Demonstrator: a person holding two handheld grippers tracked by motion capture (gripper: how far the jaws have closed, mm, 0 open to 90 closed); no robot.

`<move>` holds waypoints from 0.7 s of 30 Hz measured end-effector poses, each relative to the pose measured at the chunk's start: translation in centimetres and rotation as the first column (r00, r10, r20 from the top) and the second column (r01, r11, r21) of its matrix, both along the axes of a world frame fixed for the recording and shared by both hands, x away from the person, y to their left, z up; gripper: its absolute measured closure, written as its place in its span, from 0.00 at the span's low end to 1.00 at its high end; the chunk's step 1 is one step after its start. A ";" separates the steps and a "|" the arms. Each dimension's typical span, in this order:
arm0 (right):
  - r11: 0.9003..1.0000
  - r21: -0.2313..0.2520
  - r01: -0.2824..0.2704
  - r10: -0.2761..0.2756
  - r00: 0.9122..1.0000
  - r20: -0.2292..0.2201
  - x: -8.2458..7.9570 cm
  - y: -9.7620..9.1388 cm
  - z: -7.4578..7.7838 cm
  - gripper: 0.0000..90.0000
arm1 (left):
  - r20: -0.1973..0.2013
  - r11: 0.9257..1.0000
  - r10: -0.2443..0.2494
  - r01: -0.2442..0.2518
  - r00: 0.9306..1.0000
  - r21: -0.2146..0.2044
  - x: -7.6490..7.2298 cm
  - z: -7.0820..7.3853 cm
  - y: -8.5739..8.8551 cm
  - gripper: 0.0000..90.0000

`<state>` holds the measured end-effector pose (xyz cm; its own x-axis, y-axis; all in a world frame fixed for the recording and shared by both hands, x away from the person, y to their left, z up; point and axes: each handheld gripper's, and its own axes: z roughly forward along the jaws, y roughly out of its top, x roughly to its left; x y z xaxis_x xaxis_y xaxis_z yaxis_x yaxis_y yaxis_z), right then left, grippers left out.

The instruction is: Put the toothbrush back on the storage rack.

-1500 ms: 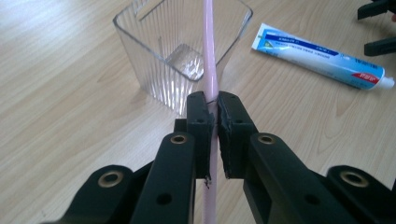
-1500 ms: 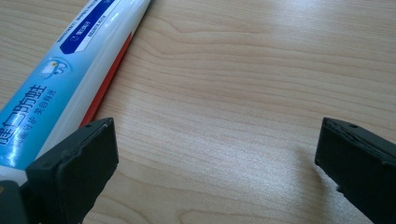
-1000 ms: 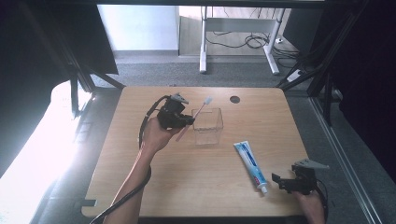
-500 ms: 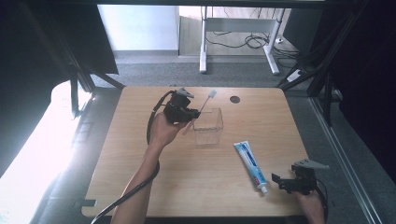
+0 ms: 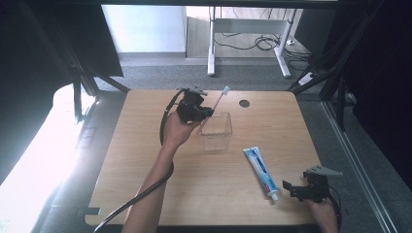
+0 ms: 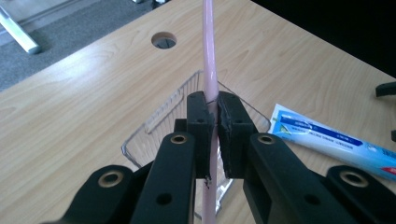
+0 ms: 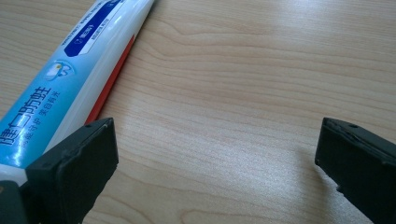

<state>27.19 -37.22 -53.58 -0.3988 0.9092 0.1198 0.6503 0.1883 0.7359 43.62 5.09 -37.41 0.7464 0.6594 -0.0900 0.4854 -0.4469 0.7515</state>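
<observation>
left gripper (image 5: 206, 114): upper centre of the high view, jaws clamped on the toothbrush handle
toothbrush (image 5: 219, 99): thin pink handle, white head, tilted up to the right over the box's upper-left rim
clear box (image 5: 217, 132): mid-frame, transparent, open top, nothing visible inside
toothpaste tube (image 5: 261, 171): blue-white, lying flat, right of the box, outside it
right gripper (image 5: 291, 187): lower right, jaws wide, gripping nothing, beside the tube's cap end
table (image 5: 145, 160): light wood

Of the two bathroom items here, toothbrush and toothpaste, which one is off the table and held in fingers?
The pink-handled toothbrush, clamped in the left gripper above the clear plastic box. The blue-and-white toothpaste tube lies flat on the wooden table, ungripped beside the open right gripper.
</observation>
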 end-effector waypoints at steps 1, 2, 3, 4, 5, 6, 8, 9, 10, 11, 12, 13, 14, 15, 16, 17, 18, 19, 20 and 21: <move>1.000 0.000 0.000 0.000 1.000 0.000 0.0 0.0 0.0 0.00 | 0.003 1.000 0.004 -0.004 1.000 -0.002 0.1 0.0 -0.2 0.93; 1.000 0.000 0.000 0.000 1.000 -0.001 0.0 0.0 0.0 0.00 | 0.006 1.000 0.005 -0.005 1.000 -0.002 0.2 0.1 -0.3 0.93; 1.000 0.000 0.000 0.000 1.000 -0.001 0.0 0.0 0.0 0.00 | 0.009 1.000 0.005 -0.005 1.000 -0.001 0.3 0.1 -0.5 0.93; 1.000 0.000 0.000 0.000 1.000 -0.001 0.0 0.0 0.0 0.00 | 0.012 1.000 0.004 -0.004 1.000 0.001 0.4 0.2 -0.6 0.93; 1.000 0.000 0.000 0.000 1.000 -0.001 0.0 0.0 0.0 0.00 | 0.017 1.000 0.005 -0.005 1.000 -0.002 0.5 0.2 -0.8 0.93; 1.000 0.000 0.000 0.000 1.000 -0.001 0.0 0.0 0.0 0.00 | 0.019 1.000 0.006 -0.006 1.000 -0.010 0.6 0.3 -0.9 0.93; 1.000 0.000 0.000 0.000 1.000 -0.001 0.0 0.0 0.0 0.00 | 0.026 1.000 0.010 -0.009 1.000 -0.013 0.8 0.3 -1.3 0.93; 1.000 0.000 -0.001 0.001 1.000 -0.001 0.0 0.0 0.0 0.00 | 0.029 1.000 0.009 -0.009 1.000 -0.015 0.9 0.2 -1.5 0.93; 1.000 -0.001 -0.002 0.002 1.000 0.000 0.0 0.0 0.0 0.00 | 0.029 1.000 0.010 -0.009 1.000 -0.016 1.0 0.2 -1.6 0.93; 1.000 -0.001 -0.002 0.002 1.000 0.000 0.0 0.0 0.0 0.00 | 0.034 1.000 0.012 -0.011 0.999 -0.014 1.1 0.1 -1.8 0.93; 1.000 0.000 -0.001 0.001 1.000 -0.001 0.0 0.0 0.0 0.00 | 0.036 1.000 0.014 -0.013 0.999 -0.013 1.1 0.0 -1.9 0.93; 1.000 0.001 -0.001 0.001 1.000 -0.002 0.0 0.0 0.0 0.00 | 0.036 1.000 0.015 -0.015 0.999 -0.014 1.3 -0.1 -2.0 0.93; 1.000 0.002 0.000 0.000 1.000 -0.002 0.0 0.0 0.0 0.00 | 0.038 1.000 0.019 -0.019 0.999 -0.014 1.4 -0.3 -2.1 0.93; 1.000 0.002 0.000 0.000 1.000 -0.002 0.0 -0.1 0.0 0.00 | 0.039 1.000 0.022 -0.022 0.999 -0.013 1.4 -0.4 -2.1 0.93; 1.000 0.001 -0.001 0.001 1.000 -0.001 0.0 -0.1 0.0 0.00 | 0.039 1.000 0.027 -0.026 0.999 -0.012 1.5 -0.6 -2.2 0.93; 1.000 0.001 -0.001 0.001 1.000 -0.001 0.0 -0.1 0.0 0.00 | 0.040 1.000 0.027 -0.027 0.999 -0.009 1.6 -0.9 -2.2 0.93; 1.000 0.001 -0.002 0.002 1.000 -0.001 0.0 -0.1 0.0 0.00 | 0.041 0.999 0.032 -0.031 0.999 -0.007 1.7 -1.0 -2.3 0.93; 1.000 0.001 -0.002 0.002 1.000 -0.001 0.0 -0.1 -0.1 0.00 | 0.045 0.999 0.038 -0.038 0.998 0.000 1.7 -1.2 -2.3 0.93; 1.000 0.000 -0.003 0.003 1.000 -0.002 0.0 0.0 -0.1 0.00 | 0.047 0.999 0.041 -0.041 0.998 0.001 1.8 -1.4 -2.4 0.93; 1.000 0.000 -0.003 0.003 1.000 -0.002 0.0 0.0 -0.1 0.00 | 0.046 0.999 0.043 -0.043 0.998 0.002 1.9 -1.6 -2.4 0.93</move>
